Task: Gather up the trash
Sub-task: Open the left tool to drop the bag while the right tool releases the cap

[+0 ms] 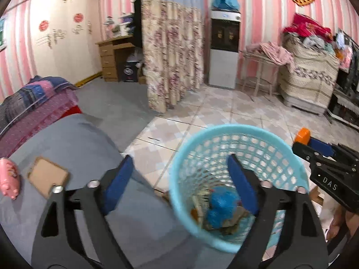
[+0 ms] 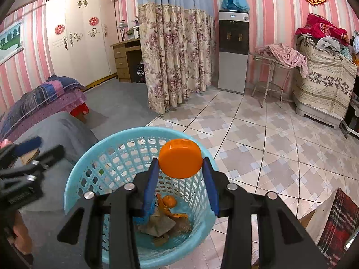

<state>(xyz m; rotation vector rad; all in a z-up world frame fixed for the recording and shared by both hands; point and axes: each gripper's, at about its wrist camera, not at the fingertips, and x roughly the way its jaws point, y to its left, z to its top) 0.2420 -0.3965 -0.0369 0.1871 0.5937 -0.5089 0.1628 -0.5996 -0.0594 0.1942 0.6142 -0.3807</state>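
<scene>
A light blue mesh basket stands on the floor beside a grey-covered surface; it also shows in the right wrist view. Inside lie crumpled blue trash, orange scraps and paper. My right gripper is shut on an orange round lid and holds it above the basket's mouth. That lid also shows at the right edge of the left wrist view. My left gripper is open and empty, over the basket's left rim. A brown cardboard piece lies on the grey surface.
A pink piggy bank sits next to the cardboard on the grey cover. Folded quilts lie behind. A floral curtain, a water dispenser, a side table and a covered cabinet stand along the far wall. A plaid bag is at lower right.
</scene>
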